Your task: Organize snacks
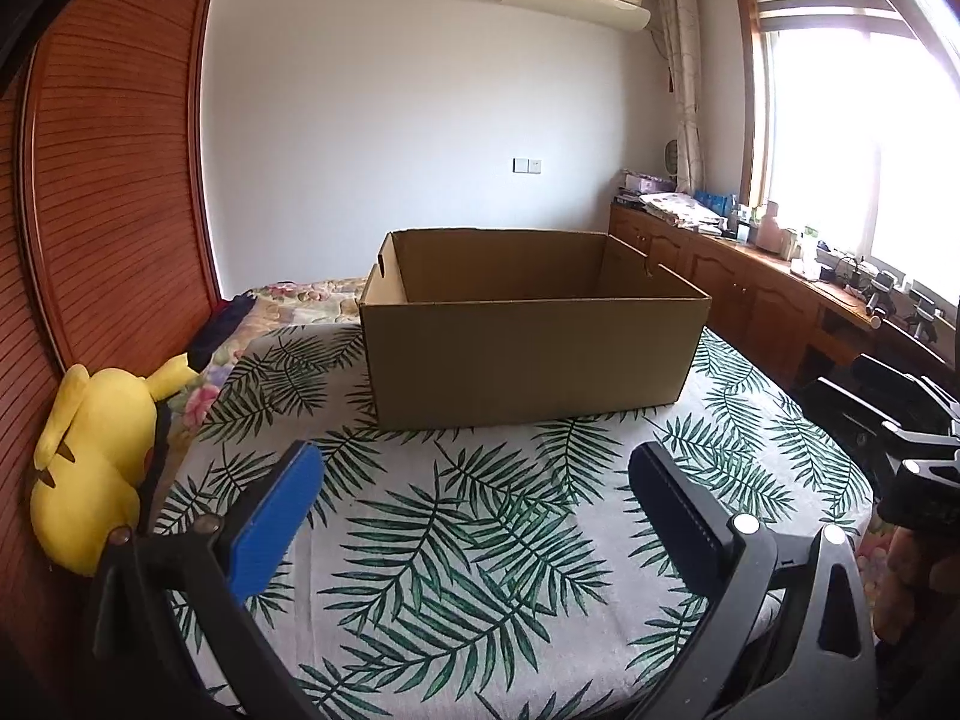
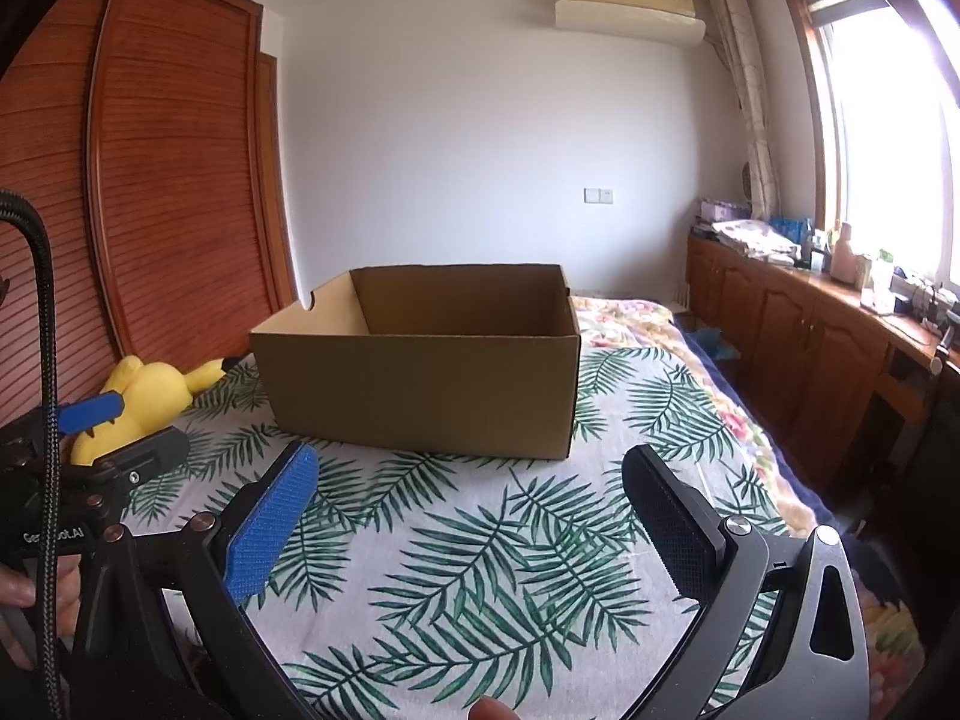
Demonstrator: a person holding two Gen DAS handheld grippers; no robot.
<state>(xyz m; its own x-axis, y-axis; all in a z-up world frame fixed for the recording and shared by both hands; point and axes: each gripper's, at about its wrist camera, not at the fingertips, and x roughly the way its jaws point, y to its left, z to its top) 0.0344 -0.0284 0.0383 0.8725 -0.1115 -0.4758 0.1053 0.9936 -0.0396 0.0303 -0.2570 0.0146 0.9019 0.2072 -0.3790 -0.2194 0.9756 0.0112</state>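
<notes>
An open brown cardboard box (image 1: 528,354) stands on a bed covered with a palm-leaf cloth (image 1: 468,540); the box also shows in the right wrist view (image 2: 420,384). Its inside floor is hidden by the near wall. No snacks are in view. My left gripper (image 1: 474,468) is open and empty, held above the cloth a little in front of the box. My right gripper (image 2: 468,474) is open and empty, also in front of the box. The left gripper shows at the left edge of the right wrist view (image 2: 120,438).
A yellow plush toy (image 1: 96,468) lies at the bed's left edge against a wooden wardrobe (image 1: 108,180). Wooden cabinets (image 1: 750,288) with cluttered tops run along the right wall under a window. A floral quilt (image 2: 648,324) lies beyond the box.
</notes>
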